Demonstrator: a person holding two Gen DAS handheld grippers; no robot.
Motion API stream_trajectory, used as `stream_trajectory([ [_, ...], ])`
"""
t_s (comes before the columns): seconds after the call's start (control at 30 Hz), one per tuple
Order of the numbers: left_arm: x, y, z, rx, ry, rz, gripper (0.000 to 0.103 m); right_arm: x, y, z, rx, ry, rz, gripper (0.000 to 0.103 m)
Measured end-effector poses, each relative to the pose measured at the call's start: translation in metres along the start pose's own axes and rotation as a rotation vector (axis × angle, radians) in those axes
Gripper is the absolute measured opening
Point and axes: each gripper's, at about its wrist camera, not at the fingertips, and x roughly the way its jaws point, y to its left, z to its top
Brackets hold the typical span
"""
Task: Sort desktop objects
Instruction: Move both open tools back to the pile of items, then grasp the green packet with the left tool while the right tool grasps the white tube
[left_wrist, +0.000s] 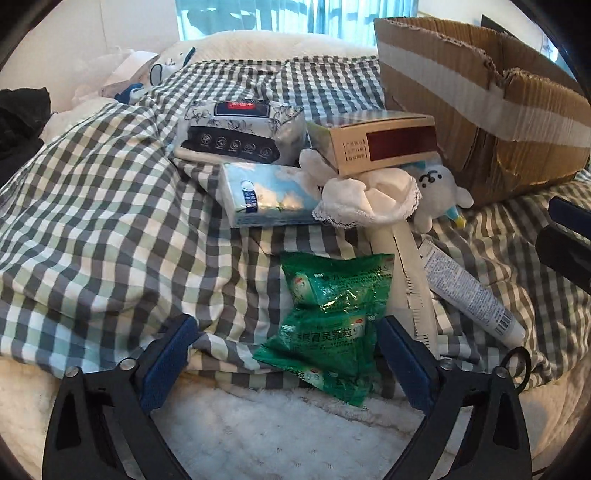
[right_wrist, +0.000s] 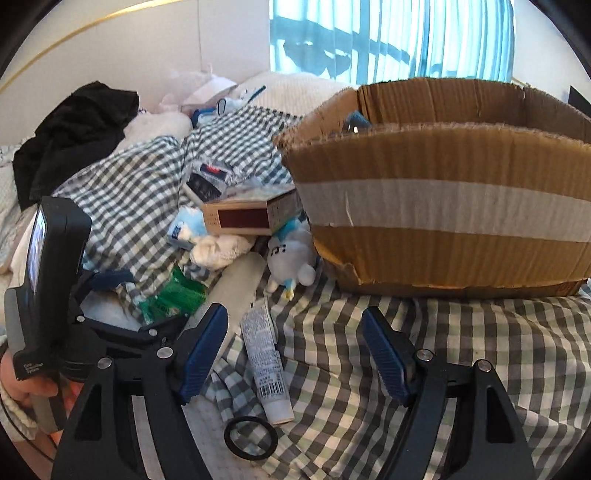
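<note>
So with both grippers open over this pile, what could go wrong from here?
The left gripper straddles the green sachet pack, which lies on loose checked cloth; closing may pinch the cloth too. The brown medicine box rests tilted on the white lace cloth, so tugging nearby items could topple it. The right gripper could nudge the white tube aside.

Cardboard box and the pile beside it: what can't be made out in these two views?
- Box contents: right wrist view, the near wall hides all but a blue scrap at the rim; left wrist view shows only its outside.
- Plush toy: the carton and white cloth cover part of it.
- Tube print: too small to read.
- Green packets: left tool finger covers one edge.
</note>
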Motion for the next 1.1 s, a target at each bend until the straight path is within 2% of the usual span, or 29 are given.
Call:
stream_trajectory([
  [0.07,0.002,-0.003,0.0,0.019,0.004,-0.006,0.086,0.006,0.0,-0.002,-0.002,0.035,0.013,0.058],
  [0.1,0.003,-0.006,0.0,0.042,0.008,0.01,0.085,0.01,0.001,-0.003,-0.004,0.057,0.024,0.054],
  [0.13,0.003,-0.01,0.0,0.067,0.009,0.025,0.077,0.013,0.003,-0.005,-0.009,0.076,0.033,0.049],
  [0.17,0.003,-0.013,0.001,0.091,0.008,0.025,0.068,0.016,0.006,-0.006,-0.018,0.093,0.041,0.048],
  [0.27,0.0,-0.018,0.0,0.111,0.009,-0.008,0.056,0.023,0.016,-0.011,-0.058,0.127,0.044,0.044],
  [0.4,-0.003,-0.021,0.001,0.136,-0.015,0.001,0.056,0.034,0.024,-0.016,-0.086,0.169,0.047,0.04],
  [0.5,0.003,-0.019,0.005,0.135,-0.012,-0.021,0.056,0.039,0.027,-0.019,-0.094,0.18,0.062,0.033],
  [0.77,0.011,-0.016,0.012,0.122,0.001,-0.035,0.038,0.052,0.025,-0.02,-0.088,0.212,0.056,0.033],
  [0.97,0.009,-0.013,0.014,0.103,0.0,-0.054,0.036,0.054,0.026,-0.021,-0.086,0.218,0.049,0.025],
  [1.1,0.007,-0.01,0.015,0.078,0.009,-0.094,0.036,0.052,0.022,-0.019,-0.068,0.21,0.058,0.021],
])
